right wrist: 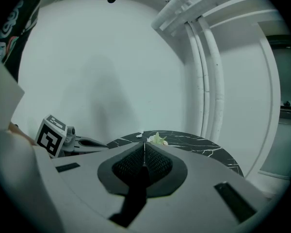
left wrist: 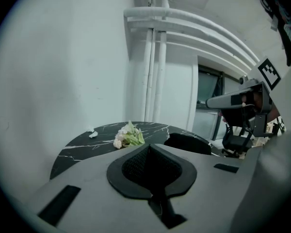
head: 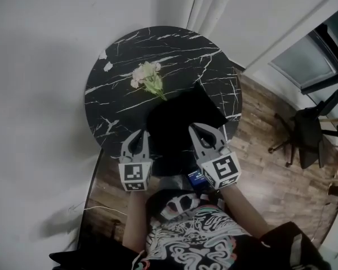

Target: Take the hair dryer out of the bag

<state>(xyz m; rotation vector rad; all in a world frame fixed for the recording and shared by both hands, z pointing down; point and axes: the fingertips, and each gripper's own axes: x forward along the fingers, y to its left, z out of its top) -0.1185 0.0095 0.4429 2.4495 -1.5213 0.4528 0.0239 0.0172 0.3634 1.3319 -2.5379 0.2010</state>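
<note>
A black bag (head: 180, 129) lies on the near half of a round black marble table (head: 115, 103). No hair dryer shows in any view. My left gripper (head: 138, 138) hovers at the bag's left edge, jaws shut and empty. At the bag's near right side is my right gripper (head: 199, 130), also shut with nothing in it. In the left gripper view the shut gripper (left wrist: 149, 147) points toward the bag (left wrist: 186, 142), with the right gripper (left wrist: 240, 99) to its right. In the right gripper view the shut gripper (right wrist: 144, 147) faces the table (right wrist: 203, 147), with the left gripper (right wrist: 82, 142) beside it.
A small bunch of pale flowers (head: 148, 77) lies on the table beyond the bag. White scraps (head: 107, 66) sit near the far left rim. A small blue item (head: 196, 177) shows below the bag's near edge. An office chair (head: 304, 134) stands on the wood floor to the right.
</note>
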